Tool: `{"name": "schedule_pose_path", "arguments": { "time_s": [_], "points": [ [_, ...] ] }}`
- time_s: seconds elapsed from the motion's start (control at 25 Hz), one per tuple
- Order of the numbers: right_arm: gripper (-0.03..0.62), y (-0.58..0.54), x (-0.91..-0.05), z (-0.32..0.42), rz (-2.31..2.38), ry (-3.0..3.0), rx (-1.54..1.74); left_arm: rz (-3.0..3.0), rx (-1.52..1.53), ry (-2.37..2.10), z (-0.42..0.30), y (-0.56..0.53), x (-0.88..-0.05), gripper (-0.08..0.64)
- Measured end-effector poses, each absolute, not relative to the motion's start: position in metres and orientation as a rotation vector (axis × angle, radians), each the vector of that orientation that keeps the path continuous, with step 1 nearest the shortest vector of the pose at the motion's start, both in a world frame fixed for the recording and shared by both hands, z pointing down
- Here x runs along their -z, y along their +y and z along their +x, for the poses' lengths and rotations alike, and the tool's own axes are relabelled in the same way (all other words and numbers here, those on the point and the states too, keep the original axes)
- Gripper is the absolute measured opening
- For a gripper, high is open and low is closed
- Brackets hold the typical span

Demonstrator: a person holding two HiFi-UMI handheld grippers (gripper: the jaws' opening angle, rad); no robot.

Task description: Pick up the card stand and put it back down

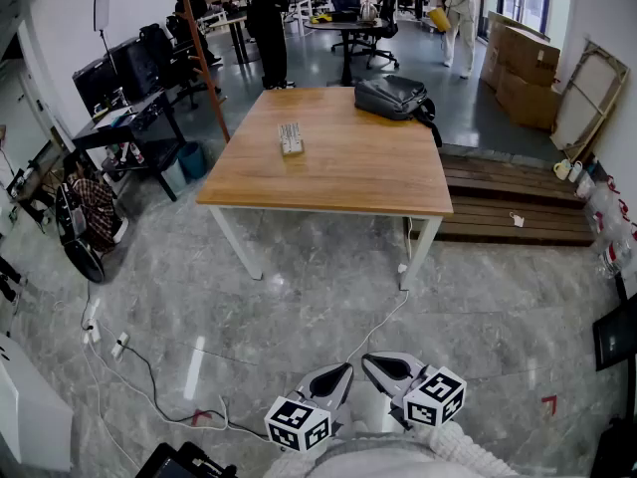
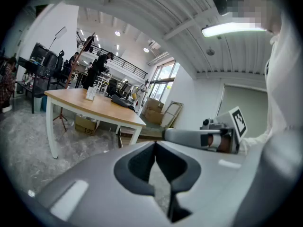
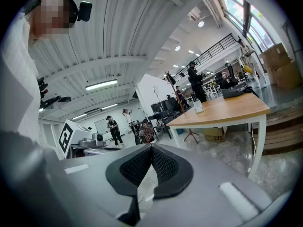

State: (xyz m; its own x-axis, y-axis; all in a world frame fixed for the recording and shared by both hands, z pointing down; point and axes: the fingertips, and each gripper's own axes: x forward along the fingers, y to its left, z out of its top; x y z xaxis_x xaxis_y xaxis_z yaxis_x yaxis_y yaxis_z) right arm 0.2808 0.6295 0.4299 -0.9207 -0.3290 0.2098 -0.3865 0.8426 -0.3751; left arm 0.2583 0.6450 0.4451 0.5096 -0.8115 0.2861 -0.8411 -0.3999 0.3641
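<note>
- Card stand (image 1: 291, 137): shown upright on the wooden table (image 1: 348, 182), towards its far left part, untouched and well apart from both grippers.
- Left gripper (image 1: 344, 368): jaws are closed on nothing. It is held low at the near edge of the scene, close to the person's body.
- Right gripper (image 1: 368, 360): jaws are likewise closed and empty, and it is held just beside the left one.
- Progress: no part of the task is judged to be done. The table has yet to be approached, a pair of jaws opened, and the stand gripped, lifted and set back down.
- Table top: otherwise occupied only by a dark bag (image 1: 393, 96) at the far right corner, well apart from the stand. White legs are seen beneath.
- Floor (image 1: 299, 287): glossy grey stone, a broad stretch of which lies between the grippers and the table. Cables (image 1: 149, 381) are trailed across it at near left.
- Room: an open office. A low wooden platform (image 1: 508, 197) is seen right of the table, cardboard boxes (image 1: 523, 83) at far right, a desk with monitors (image 1: 119, 83) at left, and people (image 1: 461, 13) in the far background.
</note>
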Motion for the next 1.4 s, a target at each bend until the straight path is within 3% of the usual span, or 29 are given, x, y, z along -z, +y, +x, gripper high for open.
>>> {"name": "schedule_pose_path", "arguments": {
  "time_s": [0.32, 0.84, 1.4],
  "points": [
    [-0.005, 0.560, -0.437, 0.244, 0.562, -2.880, -0.585, 2.287, -0.059, -1.425, 0.210, 0.573, -0.449, 0.008],
    [-0.005, 0.372, -0.412, 0.112, 0.676, -2.905, -0.562, 2.370, -0.104, -1.373, 0.079, 0.384, -0.425, 0.008],
    [-0.005, 0.241, -0.428, 0.047, 0.649, -2.880, -0.633, 2.328, -0.105, -1.321, 0.011, 0.251, -0.441, 0.008]
  ]
}}
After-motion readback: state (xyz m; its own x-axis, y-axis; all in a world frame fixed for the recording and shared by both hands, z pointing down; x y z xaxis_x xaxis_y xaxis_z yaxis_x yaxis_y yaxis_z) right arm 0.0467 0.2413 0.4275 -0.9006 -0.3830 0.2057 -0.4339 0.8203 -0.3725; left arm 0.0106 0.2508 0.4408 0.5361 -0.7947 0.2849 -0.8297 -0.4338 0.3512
